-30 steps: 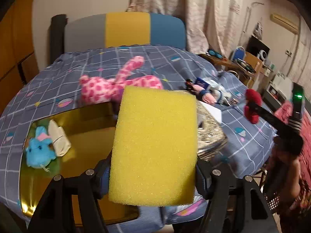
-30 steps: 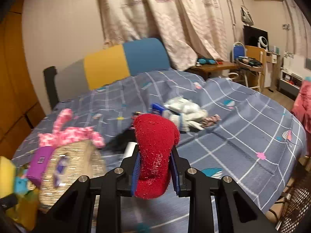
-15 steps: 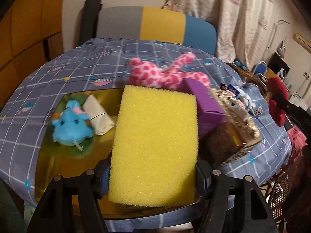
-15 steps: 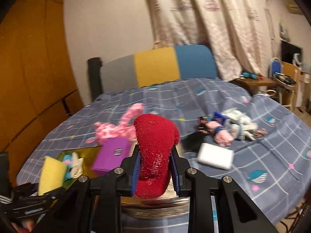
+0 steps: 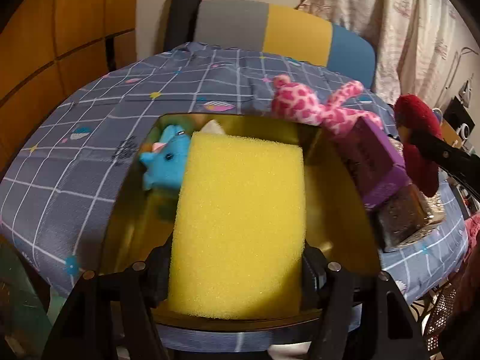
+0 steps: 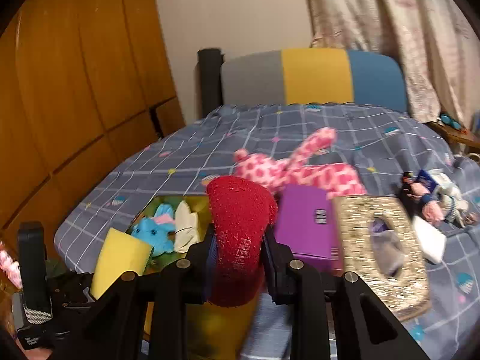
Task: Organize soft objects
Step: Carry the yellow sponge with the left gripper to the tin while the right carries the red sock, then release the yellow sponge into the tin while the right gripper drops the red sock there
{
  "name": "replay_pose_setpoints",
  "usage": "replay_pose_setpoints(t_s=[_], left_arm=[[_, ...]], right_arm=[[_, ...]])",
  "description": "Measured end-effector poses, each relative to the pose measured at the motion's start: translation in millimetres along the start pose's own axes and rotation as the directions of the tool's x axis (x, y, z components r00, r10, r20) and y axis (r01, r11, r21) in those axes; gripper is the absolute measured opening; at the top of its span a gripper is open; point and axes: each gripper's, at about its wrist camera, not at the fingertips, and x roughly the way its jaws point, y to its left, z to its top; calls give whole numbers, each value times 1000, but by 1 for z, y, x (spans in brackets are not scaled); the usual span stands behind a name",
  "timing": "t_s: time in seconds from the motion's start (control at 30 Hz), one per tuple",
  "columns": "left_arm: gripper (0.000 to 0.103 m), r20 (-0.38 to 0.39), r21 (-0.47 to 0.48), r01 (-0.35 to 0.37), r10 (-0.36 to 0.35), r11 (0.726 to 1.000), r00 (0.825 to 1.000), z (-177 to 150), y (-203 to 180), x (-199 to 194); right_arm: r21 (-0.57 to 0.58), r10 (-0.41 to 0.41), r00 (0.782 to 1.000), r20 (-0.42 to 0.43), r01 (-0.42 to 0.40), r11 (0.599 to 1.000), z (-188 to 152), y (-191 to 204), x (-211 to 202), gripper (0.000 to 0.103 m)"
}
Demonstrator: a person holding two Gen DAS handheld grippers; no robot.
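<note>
over the gold tray (image 5: 336, 180) at left, the left gripper (image 5: 237, 273) clamped a yellow sponge (image 5: 240, 222) beside a blue plush (image 5: 165, 162); further right, the right gripper (image 6: 238, 258) pinched a red sock (image 6: 240, 234) near the purple box (image 6: 306, 228).

Grey-yellow-blue chair back (image 6: 315, 76), patterned curtain (image 6: 390, 30), wooden wardrobe (image 6: 75, 75), purple box (image 6: 306, 225), glittery tissue box (image 6: 381, 249)

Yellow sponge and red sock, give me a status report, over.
Left gripper shut on yellow sponge, above gold tray. Right gripper shut on red sock. Blue plush already in tray.
</note>
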Motion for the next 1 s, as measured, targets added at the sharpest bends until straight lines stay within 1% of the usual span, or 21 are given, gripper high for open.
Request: replay_pose_setpoints(t_s=[0.2,0.3,0.53,0.57,0.63,0.73,0.83,0.87,0.9,0.93,0.97,1.0], left_arm=[[69,-24,-45,-53,52,998,998,-6,29,10],[69,-41,-67,-76,74,995,996,-10,43,15],[69,-60,-101,-92,86,991,994,-12,64,25],[69,-56,-96,-91,86,991,995,-12,65,25],[69,-60,-74,-114,110,991,992,-10,65,26],[69,-60,-77,-112,107,991,992,-8,68,26],[69,-63,-75,-110,105,991,992,-6,68,27],[70,-63,-71,-113,109,991,992,-5,67,28],[70,-64,-67,-116,112,991,992,-4,67,30],[70,-66,-63,-118,114,991,991,-4,66,30],[70,-68,-63,-116,111,991,991,-3,65,32],[70,-70,-67,-112,108,991,992,-2,65,32]], right_arm=[[-57,32,996,-85,-37,998,-3,33,44,28],[-65,42,990,-131,-51,997,-2,40,65,28],[-49,47,968,-245,-61,997,2,47,122,28],[-51,47,964,-262,-62,997,2,48,129,28],[-62,34,955,-294,-54,997,4,52,146,28],[-68,10,942,-335,-35,997,4,55,174,28],[-53,-2,932,-363,-18,998,4,56,194,35],[-48,-8,930,-369,-10,999,5,56,200,47],[-40,-8,928,-371,-7,999,6,55,204,54],[-26,-2,927,-375,-8,1000,7,55,208,63],[-12,3,926,-377,-8,1000,8,53,210,66],[7,3,929,-371,-1,1000,9,51,209,66]])
